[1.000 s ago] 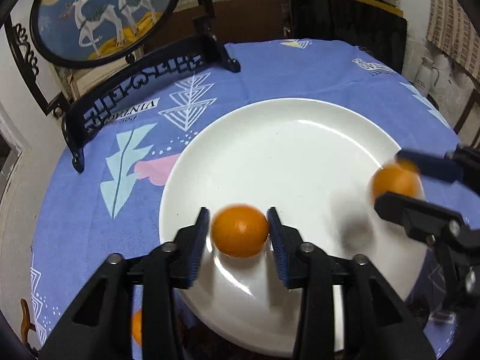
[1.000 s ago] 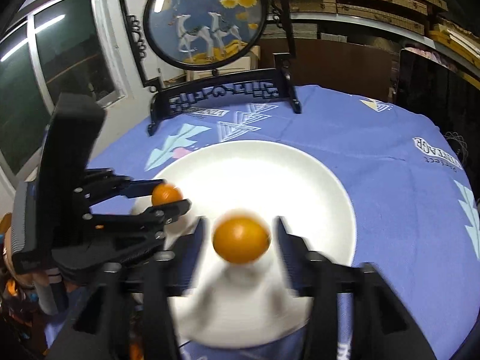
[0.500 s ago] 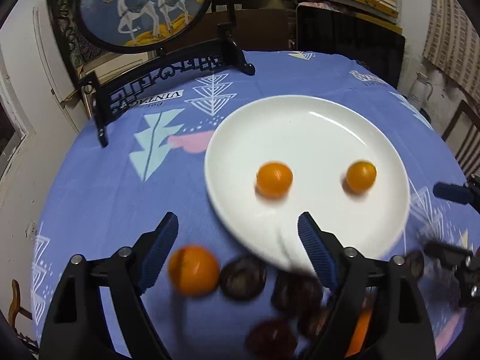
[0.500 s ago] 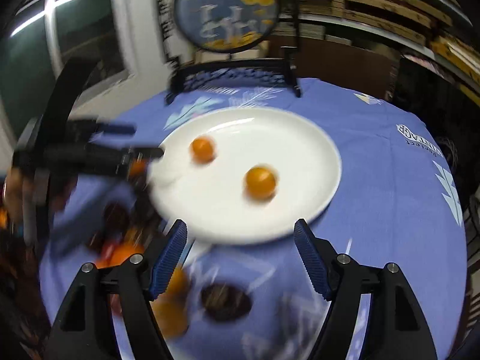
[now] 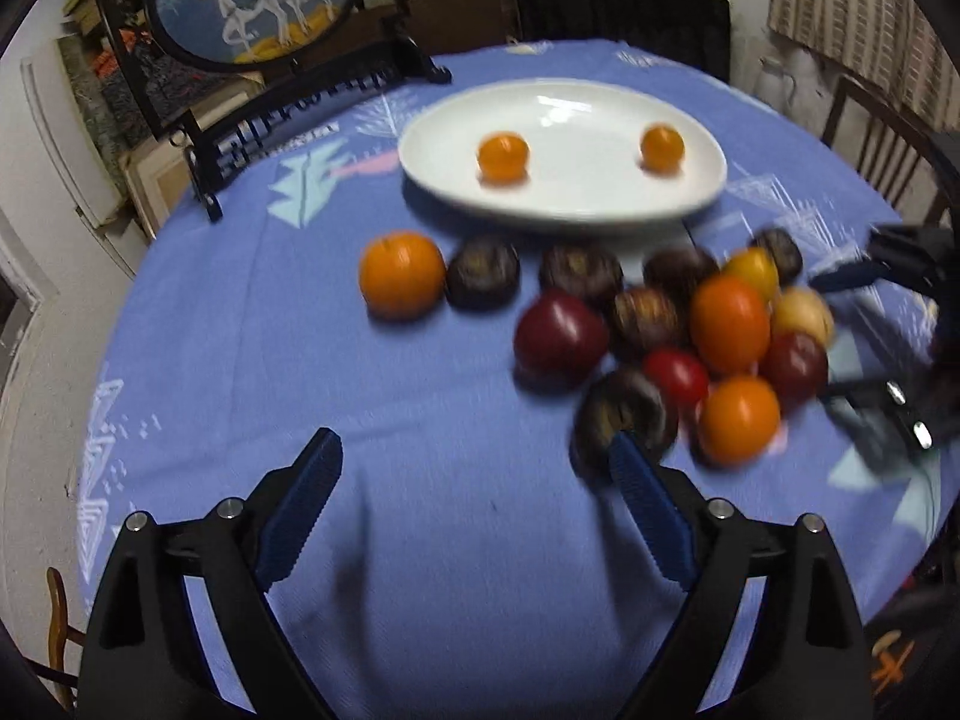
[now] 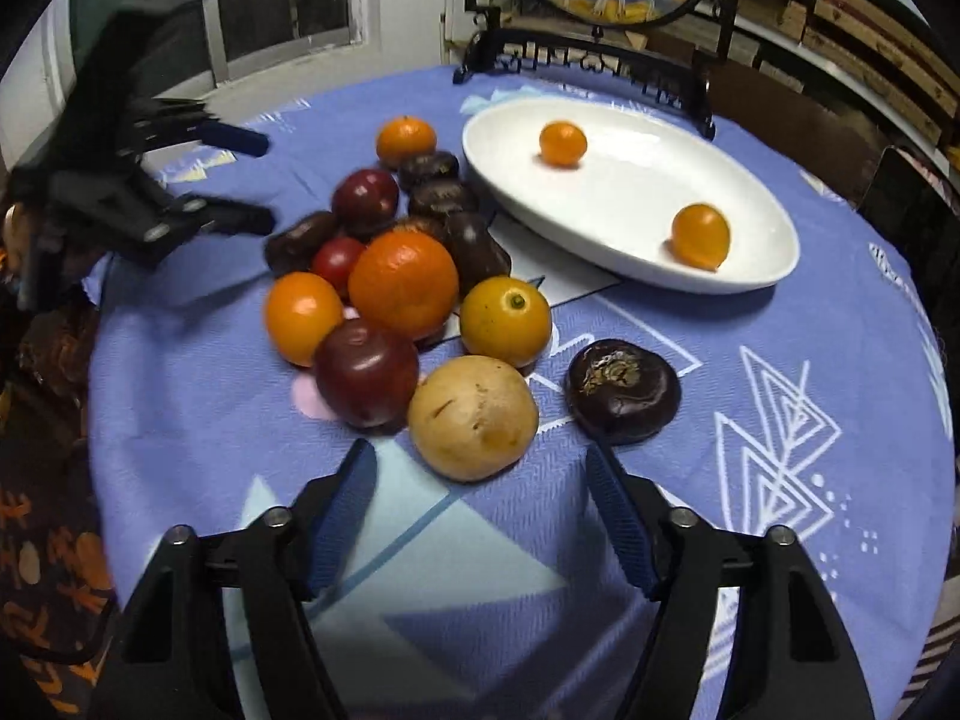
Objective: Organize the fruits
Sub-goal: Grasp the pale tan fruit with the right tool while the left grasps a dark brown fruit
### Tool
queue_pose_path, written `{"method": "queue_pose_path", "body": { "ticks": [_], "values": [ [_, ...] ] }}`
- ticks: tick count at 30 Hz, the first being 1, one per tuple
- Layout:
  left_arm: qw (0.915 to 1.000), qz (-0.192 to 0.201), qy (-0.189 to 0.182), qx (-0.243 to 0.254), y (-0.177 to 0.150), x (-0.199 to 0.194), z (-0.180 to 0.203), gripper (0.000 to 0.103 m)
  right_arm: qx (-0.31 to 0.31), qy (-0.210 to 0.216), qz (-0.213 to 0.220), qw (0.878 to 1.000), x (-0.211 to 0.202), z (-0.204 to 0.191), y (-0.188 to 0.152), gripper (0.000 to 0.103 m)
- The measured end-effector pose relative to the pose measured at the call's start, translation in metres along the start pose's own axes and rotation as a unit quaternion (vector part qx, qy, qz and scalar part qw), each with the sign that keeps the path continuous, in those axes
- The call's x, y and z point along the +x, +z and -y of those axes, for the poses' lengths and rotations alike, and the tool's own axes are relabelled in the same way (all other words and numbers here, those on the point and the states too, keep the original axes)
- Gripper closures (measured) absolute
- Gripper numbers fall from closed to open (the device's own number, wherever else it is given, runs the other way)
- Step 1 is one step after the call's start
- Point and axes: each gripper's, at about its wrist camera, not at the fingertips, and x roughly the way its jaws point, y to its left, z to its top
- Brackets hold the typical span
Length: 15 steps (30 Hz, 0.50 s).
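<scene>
Nearest, the left gripper [image 5: 474, 468] hangs over bare blue cloth [image 5: 240, 360], ribbed blue pads spreading wider, nothing between them. Its right pad tip sits just in front of a dark, wrinkled chestnut [image 5: 627, 417] at the near edge of the pile.

The right gripper [image 6: 480, 468] is narrowing its jaws, empty too, pads not touching anything. Just beyond its tips lies a matt tan fruit [image 6: 474, 417], round and speckled, roughly centred on the gap. A glossy dark-red plum [image 6: 367, 373] sits left of it, touching, and a flattish dark chestnut with a pale crown [image 6: 624, 390] lies apart to the right.

Behind those, the heap [image 6: 396, 252]: smooth oranges, a small red tomato, more dull dark chestnuts, bunched together on the woven, printed cloth.

Farther on, a shiny white plate [image 6: 750, 228] holds two small oranges, well apart: one [image 6: 700, 236] near the right, another [image 6: 562, 144] far left.

Farthest, a black carved stand [image 6: 600, 54] carries a round painted screen.
</scene>
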Motion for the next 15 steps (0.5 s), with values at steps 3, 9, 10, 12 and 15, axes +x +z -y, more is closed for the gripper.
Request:
{"method": "queue_pose_path", "body": {
  "ticks": [3, 9, 10, 12, 15],
  "values": [
    [0.9999, -0.004, -0.013, -0.007, -0.003, 0.005, 0.0, 0.013, 0.005, 0.016, 0.005, 1.0, 0.001, 0.002, 0.006, 0.063],
    [0.9977, 0.007, -0.067, 0.008, -0.004, 0.005, 0.015, 0.014, 0.02, 0.012, 0.004, 1.0, -0.008, 0.007, -0.004, 0.063],
    [0.9972, 0.01, -0.072, 0.014, -0.004, 0.004, 0.018, 0.014, 0.024, 0.014, 0.004, 1.0, -0.011, 0.007, -0.007, 0.063],
    [0.9972, 0.006, -0.073, 0.017, -0.001, 0.009, 0.022, 0.014, 0.022, 0.011, 0.003, 1.0, -0.012, 0.008, -0.01, 0.063],
    [0.9971, -0.002, -0.074, 0.018, 0.005, 0.018, 0.028, 0.014, 0.027, 0.014, 0.002, 1.0, -0.01, 0.009, -0.011, 0.063]
  ]
}}
